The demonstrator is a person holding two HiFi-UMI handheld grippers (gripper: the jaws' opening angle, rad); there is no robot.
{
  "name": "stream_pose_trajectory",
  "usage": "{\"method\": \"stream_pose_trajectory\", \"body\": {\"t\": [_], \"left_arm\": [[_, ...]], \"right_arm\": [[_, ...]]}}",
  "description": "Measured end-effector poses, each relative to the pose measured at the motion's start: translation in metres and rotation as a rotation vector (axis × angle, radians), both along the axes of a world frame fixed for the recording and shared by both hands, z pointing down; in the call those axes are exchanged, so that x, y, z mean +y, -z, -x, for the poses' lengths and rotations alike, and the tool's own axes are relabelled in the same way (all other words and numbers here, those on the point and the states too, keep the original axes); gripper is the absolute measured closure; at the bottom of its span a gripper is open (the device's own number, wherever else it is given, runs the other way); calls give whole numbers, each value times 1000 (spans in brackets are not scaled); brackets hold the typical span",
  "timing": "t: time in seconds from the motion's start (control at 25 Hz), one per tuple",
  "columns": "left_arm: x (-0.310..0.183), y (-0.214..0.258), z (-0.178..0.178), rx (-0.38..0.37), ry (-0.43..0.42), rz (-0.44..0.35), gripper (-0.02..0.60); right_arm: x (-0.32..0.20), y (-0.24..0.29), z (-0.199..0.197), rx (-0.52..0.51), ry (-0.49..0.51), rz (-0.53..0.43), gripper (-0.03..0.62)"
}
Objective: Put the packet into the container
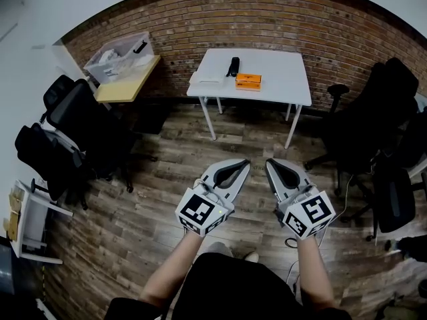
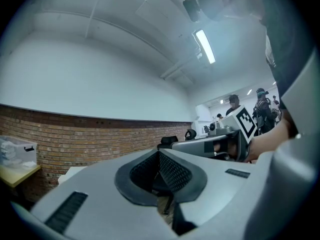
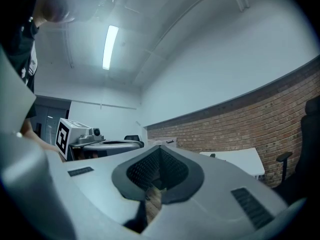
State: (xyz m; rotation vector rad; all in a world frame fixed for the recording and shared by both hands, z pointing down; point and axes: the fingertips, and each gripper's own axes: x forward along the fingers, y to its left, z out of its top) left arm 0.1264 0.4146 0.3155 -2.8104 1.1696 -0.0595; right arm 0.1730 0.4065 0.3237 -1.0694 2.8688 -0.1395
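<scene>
The left gripper's jaws were closed, the ribbed pads meeting with nothing between them. The right gripper's jaws were closed and empty too.

The head view showed the two grippers side by side in the person's hands. They were held level above the wooden floor, with their tips turned toward a white counter against the brick wall.

Only that view showed the orange packet. It lay near the middle of the counter, just beside a black object and well apart from both grippers. A pale item sat at the counter's left edge. It might have been the container, but it was too small to tell.

To the left, a clear bin stood on a wooden-topped desk. Black chairs flanked the open floor on both sides.

Each gripper view showed the other gripper alongside and looked up at the pale ceiling. The ceiling carried a light strip, which the head view did not show.

The left gripper view alone took in people standing far off at its right, and it caught the clear bin at its left edge. The right gripper view showed part of the counter's top, with no packet visible on it.
</scene>
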Motion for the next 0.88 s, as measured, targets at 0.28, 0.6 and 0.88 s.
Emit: {"method": "stream_pose_trajectory", "body": {"t": [0.28,0.6,0.88], "left_arm": [[-20,-6,2,-10,20,10,575],[-79,-15,21,15,18,31,575],[-159,-19,56,3,-6,33,575]], "right_arm": [[-23,-9,2,-16,21,17,589],[-84,-20,18,-12,12,29,589],[-164,-20,53,9,-17,42,589]]}}
